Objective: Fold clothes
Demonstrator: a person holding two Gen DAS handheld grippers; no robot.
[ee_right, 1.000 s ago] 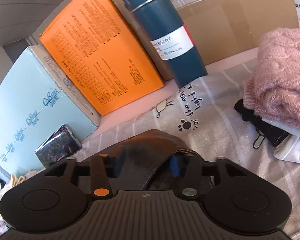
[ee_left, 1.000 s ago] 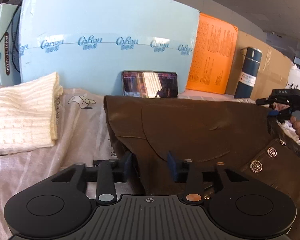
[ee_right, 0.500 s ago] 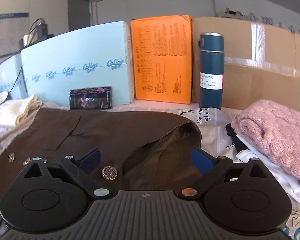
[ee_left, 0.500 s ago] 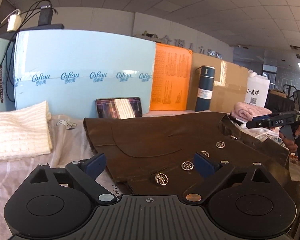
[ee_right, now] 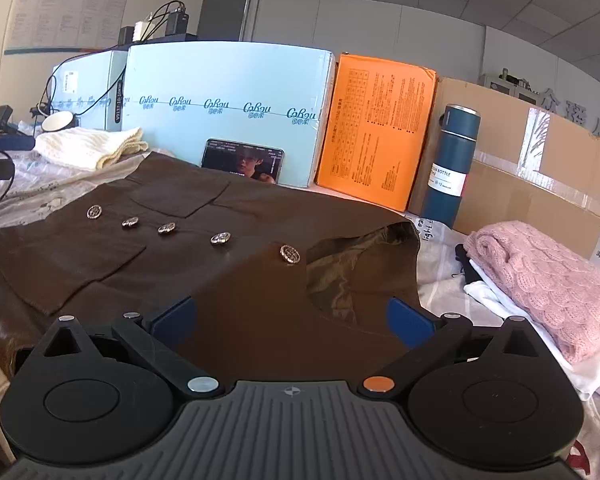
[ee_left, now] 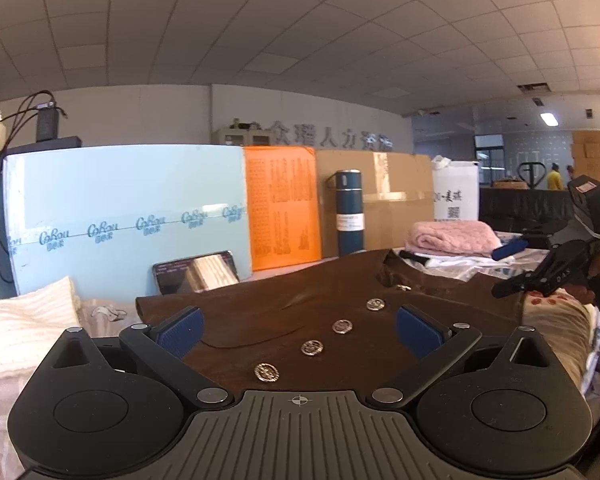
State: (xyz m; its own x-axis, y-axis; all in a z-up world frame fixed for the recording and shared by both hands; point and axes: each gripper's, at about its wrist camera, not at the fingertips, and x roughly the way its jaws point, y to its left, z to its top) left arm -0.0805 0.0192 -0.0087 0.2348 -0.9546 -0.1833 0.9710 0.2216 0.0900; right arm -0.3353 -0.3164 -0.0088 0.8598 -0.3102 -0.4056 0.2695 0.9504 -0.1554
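Two tools are in my hands, and both are opening, their blue pads spread wide with nothing pinched between them. Ahead of my left tool [ee_left: 298,330] the brown jacket [ee_left: 300,308] lies flat on the table's printed cloth [ee_left: 100,312], its row of metal buttons [ee_left: 311,347] running away from the tool between the two pads; the fabric sits under and beyond the pads, and neither pad presses on it. Off to the far right of that tool I can see my right tool [ee_left: 516,268], held in a hand [ee_left: 598,264] just past the jacket's edge. From the right tool [ee_right: 292,320] the same jacket [ee_right: 180,240] spreads out in front and to the left, with its open collar and lining [ee_right: 352,264] just ahead of the right-hand pad and the nearest button [ee_right: 289,254] straight ahead. To the right of this tool a folded pink sweater [ee_right: 540,280] rests on a small stack of other clothes. Far left sits a folded cream knit [ee_right: 88,148]. Beyond the jacket, a phone [ee_right: 242,164] leans against a pale blue foam board [ee_right: 228,100], beside an orange box [ee_right: 376,132], a dark blue bottle [ee_right: 452,168] and a cardboard box [ee_right: 540,160].
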